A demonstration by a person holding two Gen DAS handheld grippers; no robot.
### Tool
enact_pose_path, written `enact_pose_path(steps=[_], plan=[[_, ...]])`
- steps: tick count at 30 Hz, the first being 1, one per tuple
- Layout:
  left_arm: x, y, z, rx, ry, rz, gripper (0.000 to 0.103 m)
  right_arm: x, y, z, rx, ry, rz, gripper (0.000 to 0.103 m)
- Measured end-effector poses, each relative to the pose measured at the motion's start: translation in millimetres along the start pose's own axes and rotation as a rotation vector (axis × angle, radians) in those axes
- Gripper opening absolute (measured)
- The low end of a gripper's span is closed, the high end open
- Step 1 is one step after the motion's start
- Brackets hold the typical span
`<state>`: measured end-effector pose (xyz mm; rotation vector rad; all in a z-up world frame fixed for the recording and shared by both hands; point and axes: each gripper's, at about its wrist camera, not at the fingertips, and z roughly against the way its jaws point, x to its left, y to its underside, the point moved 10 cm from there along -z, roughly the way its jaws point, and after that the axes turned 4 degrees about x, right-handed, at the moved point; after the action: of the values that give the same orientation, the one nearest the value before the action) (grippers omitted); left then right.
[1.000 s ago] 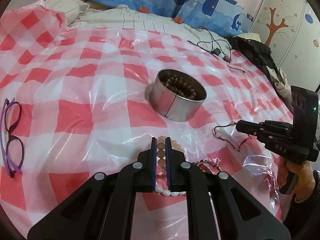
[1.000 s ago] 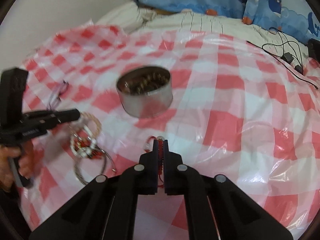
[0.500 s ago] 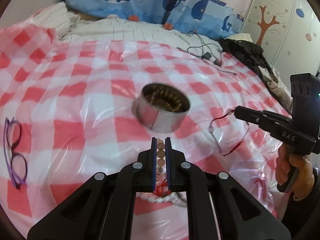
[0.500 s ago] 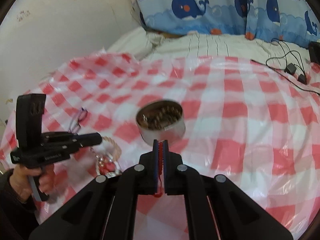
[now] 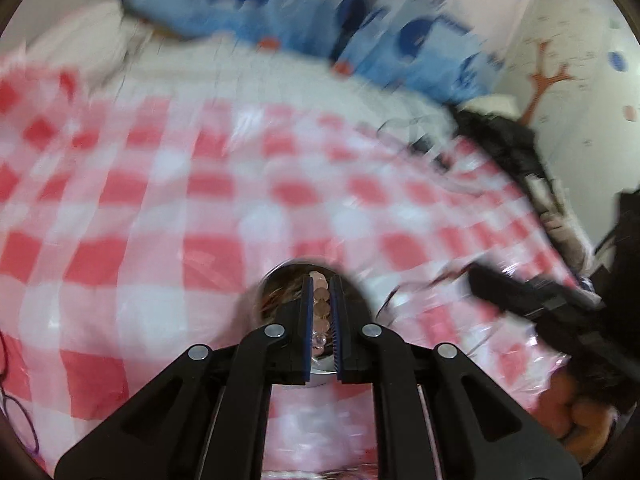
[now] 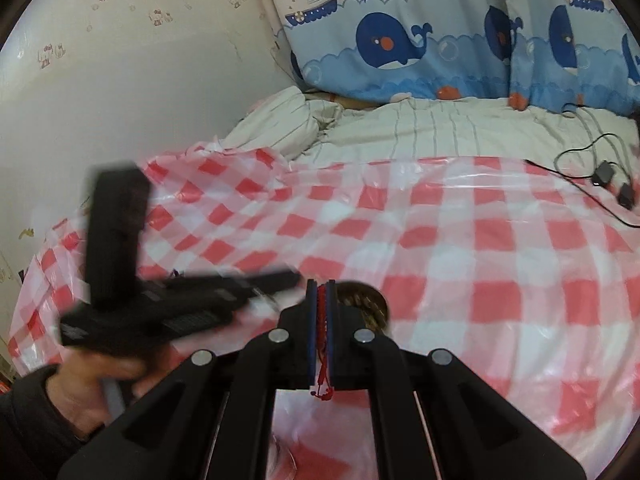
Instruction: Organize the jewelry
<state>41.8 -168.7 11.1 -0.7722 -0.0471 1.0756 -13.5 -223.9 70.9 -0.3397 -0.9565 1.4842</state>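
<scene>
My left gripper (image 5: 321, 280) has its fingers (image 5: 307, 312) clamped on a string of pale pink and tan beads, the beaded bracelet (image 5: 321, 308), which runs lengthwise down the narrow gap between the blue pads. The bracelet is off the bed, held directly over the open mouth of the round metal tin (image 5: 280, 288); brownish contents show inside the tin, but blur prevents identifying them.

My right gripper (image 6: 321, 285) has its fingers (image 6: 311, 328) pressed together on a red cord bracelet (image 6: 321, 320). The cord fills the slit between the pads and its knotted end hangs out below them. This gripper's tip sits just beside the near rim of the same tin (image 6: 366, 300), whose gold-toned contents are partly visible behind the right-hand finger.

Seen from the right wrist, my left gripper (image 6: 296, 278) reaches in from the left, blurred, with its tip close to the tin and close to my right fingers. My left hand (image 6: 100, 384) grips its handle.

The tin stands on a red-and-white checked plastic sheet (image 6: 500, 280) spread over the bed. Purple glasses (image 5: 16, 412) lie at the sheet's left edge in the left wrist view. A black cable with adapter (image 6: 604, 176) lies at the far right. Whale-print curtains (image 6: 420, 40) hang behind the bed.
</scene>
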Motion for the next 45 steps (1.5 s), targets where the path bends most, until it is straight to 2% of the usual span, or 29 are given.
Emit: enact_pose_path(steps=[4, 5, 7, 8, 10, 11, 12, 13, 14, 16, 18, 20, 25, 31, 45], plan=[[27.9, 18.9, -4.9, 0.04, -0.051, 0.03, 0.01, -7.5, -2.9, -38.5, 0.045, -0.054, -0.08, 0.005], [33.1, 25.7, 0.3, 0.043, -0.062, 0.028, 0.013, -12.2, 0.0, -48.1, 0.07, -0.026, -0.078, 0.005], [40.6, 37.2, 9.3, 0.054, -0.082, 0.016, 0.018, -31.4, 13.0, -70.1, 0.147, 0.098, -0.062, 0.005], [43.8, 41.8, 13.5, 0.058, -0.093, 0.007, 0.021, -35.6, 17.1, -71.7, 0.161, 0.117, -0.065, 0.005], [49.0, 54.5, 21.1, 0.069, -0.119, -0.019, 0.026, -36.6, 25.9, -62.2, 0.16, 0.141, -0.049, 0.006], [52.3, 64.4, 26.6, 0.073, -0.138, -0.032, 0.029, -36.1, 29.9, -55.9, 0.158, 0.148, -0.038, 0.011], [54.9, 71.3, 30.9, 0.076, -0.148, -0.037, 0.031, -34.5, 36.0, -45.9, 0.154, 0.163, -0.019, 0.017], [57.6, 76.8, 34.1, 0.081, -0.156, -0.038, 0.032, -33.0, 40.0, -40.4, 0.155, 0.17, -0.008, 0.03], [59.6, 84.9, 38.5, 0.089, -0.167, -0.042, 0.033, -28.2, 48.4, -28.8, 0.156, 0.17, 0.011, 0.033], [61.9, 97.2, 50.1, 0.091, -0.189, -0.049, 0.035, -21.0, 61.0, -13.9, 0.158, 0.153, 0.019, 0.033], [63.1, 106.7, 60.7, 0.083, -0.197, -0.053, 0.044, -12.0, 83.0, 1.9, 0.177, 0.14, 0.029, 0.033], [65.6, 117.8, 69.1, 0.078, -0.209, -0.05, 0.047, -5.0, 103.9, 10.9, 0.2, 0.125, 0.026, 0.033], [69.9, 134.4, 63.6, 0.111, -0.212, -0.043, 0.047, 6.9, 138.0, 11.3, 0.262, 0.104, 0.036, 0.033], [62.0, 136.1, 54.2, 0.121, -0.244, -0.098, 0.047, 19.5, 148.8, -1.4, 0.302, 0.1, 0.098, 0.033], [57.5, 130.3, 57.6, 0.103, -0.311, -0.164, 0.047, 24.5, 160.4, -12.0, 0.341, 0.105, 0.129, 0.033]])
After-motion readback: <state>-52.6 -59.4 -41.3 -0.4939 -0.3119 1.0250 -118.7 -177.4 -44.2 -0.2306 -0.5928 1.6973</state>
